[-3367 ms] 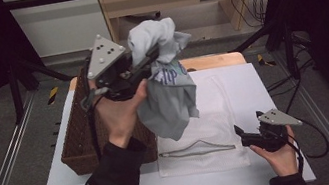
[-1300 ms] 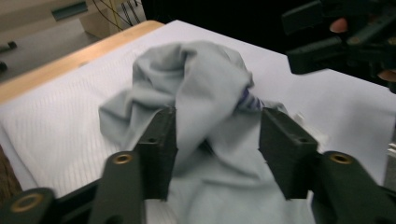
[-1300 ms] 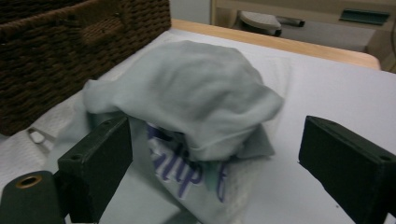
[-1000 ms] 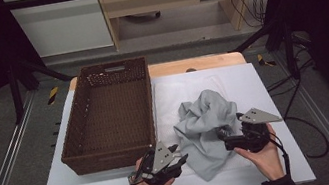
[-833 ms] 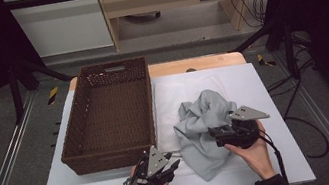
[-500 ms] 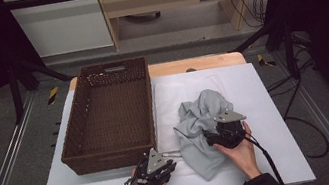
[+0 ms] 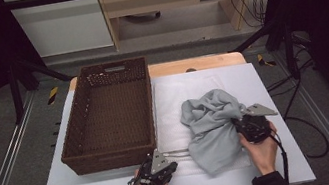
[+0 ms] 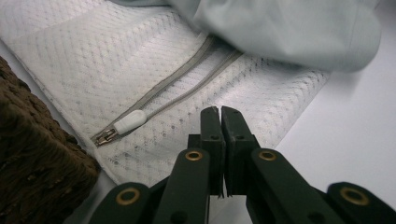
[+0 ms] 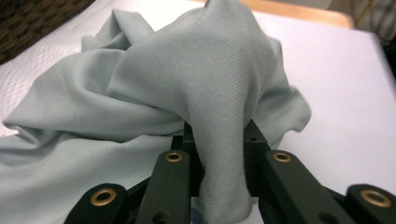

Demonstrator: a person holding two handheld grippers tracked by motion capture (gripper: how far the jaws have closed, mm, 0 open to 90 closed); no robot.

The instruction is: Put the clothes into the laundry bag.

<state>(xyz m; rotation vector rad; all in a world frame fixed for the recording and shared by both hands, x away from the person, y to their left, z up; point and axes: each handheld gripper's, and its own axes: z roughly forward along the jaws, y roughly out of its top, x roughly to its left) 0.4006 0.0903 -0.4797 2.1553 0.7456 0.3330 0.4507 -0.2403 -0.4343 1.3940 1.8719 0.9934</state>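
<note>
A crumpled pale grey garment (image 7: 210, 120) lies on a white mesh bag (image 7: 178, 95) at the table's middle right. My right gripper (image 7: 236, 125) is at the garment's right edge. Its jaws have just been closing and are now shut on a raised fold of the grey garment (image 9: 187, 70), pinched at the right gripper's tips (image 9: 219, 135). My left gripper (image 7: 170, 161) sits low at the bag's front edge. In the left gripper view the left gripper (image 8: 219, 112) has its jaws pressed together over the mesh bag (image 8: 140, 70) near its zipper pull (image 8: 122, 127). I cannot tell whether mesh is pinched.
A dark woven basket (image 7: 108, 160) stands on the left half of the white table top (image 7: 289, 152), close to my left gripper. A wooden board edge (image 7: 198, 64) runs along the back. Metal frame rails flank the table.
The garment, held high over the basket earlier, now lies on the bag. My right gripper went in to the garment, closed on a fold and drew back right. My left gripper sank and closed.
</note>
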